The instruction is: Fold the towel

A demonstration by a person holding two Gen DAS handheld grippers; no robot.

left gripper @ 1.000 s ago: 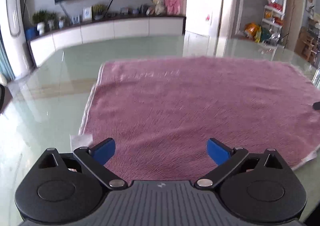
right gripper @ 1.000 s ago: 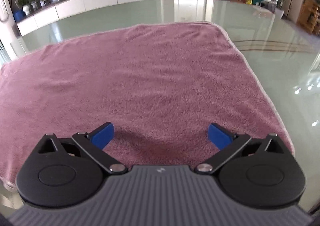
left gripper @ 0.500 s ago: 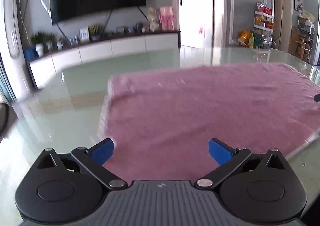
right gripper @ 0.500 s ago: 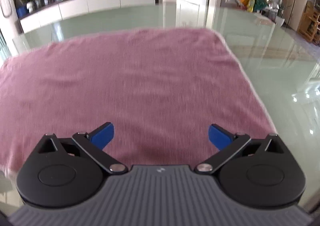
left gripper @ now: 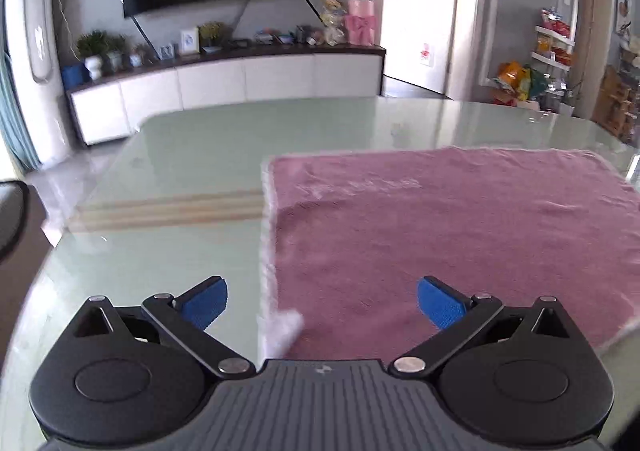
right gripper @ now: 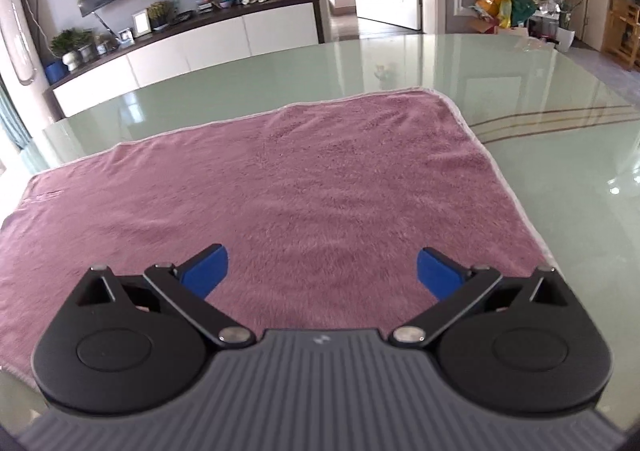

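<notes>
We take the step in hand to be the first grab, at the near edge of the mauve-pink plush rectangular towel [left gripper: 460, 227], since nothing is folded yet. To do it well, we would bring each tool down over a near corner so one pad slides under the hem and the other lands on top, pinching only a single layer. Both corners should rise together and travel evenly toward the far edge, or the fold will skew.

Our left black two-finger gripper with blue pads [left gripper: 322, 301] hangs spread wide and empty, straddling the towel's near left corner, where a small white care label [left gripper: 286, 327] sticks out. One pad sits over bare glass, the other over cloth. Our right black two-finger gripper with blue pads [right gripper: 322, 271] is likewise released and holds nothing, hovering above the near right part of the towel, with the right hem just beside it.

The towel lies spread flat on the pale green glossy glass table [right gripper: 560, 99], in one layer, with a thin pale hem all round. Its pile is fuzzy and faintly rippled. We judge it soft and limp, likely to sag between two grips.
</notes>
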